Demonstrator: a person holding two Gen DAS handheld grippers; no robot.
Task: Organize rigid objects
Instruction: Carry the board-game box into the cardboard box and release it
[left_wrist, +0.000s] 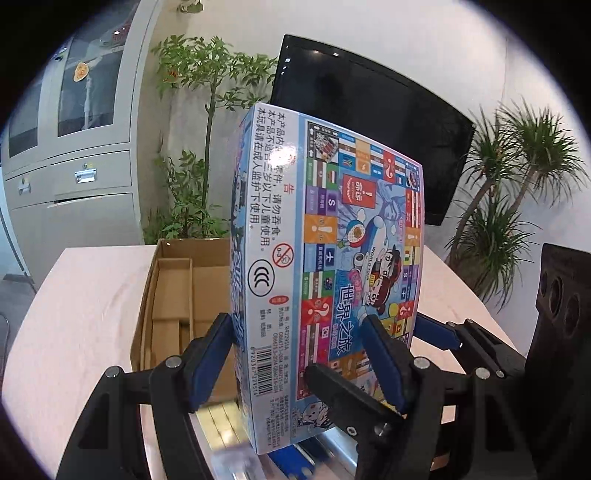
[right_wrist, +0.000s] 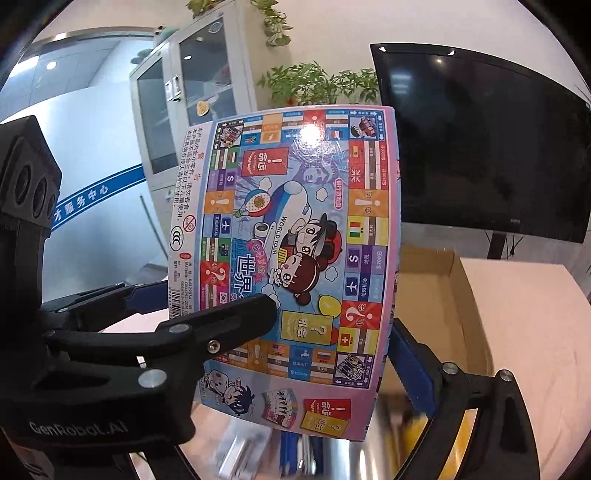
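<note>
A colourful board game box (left_wrist: 325, 258) stands upright, held in the air above the table. My left gripper (left_wrist: 299, 354) is shut on its lower part, blue pads on both faces. In the right wrist view the same game box (right_wrist: 295, 258) fills the middle, and my right gripper (right_wrist: 332, 332) is shut on it, one finger (right_wrist: 236, 321) across its printed face, the other behind its right edge. The other gripper's black body shows at the left of that view (right_wrist: 26, 192). An open cardboard box (left_wrist: 177, 295) lies behind the game box.
The pale table (left_wrist: 81, 317) carries the cardboard box (right_wrist: 443, 295). A black monitor (left_wrist: 373, 122) stands behind, with potted plants (left_wrist: 517, 177) either side and a grey cabinet (left_wrist: 74, 147) at the left. Blurred items lie below the game box (right_wrist: 295, 450).
</note>
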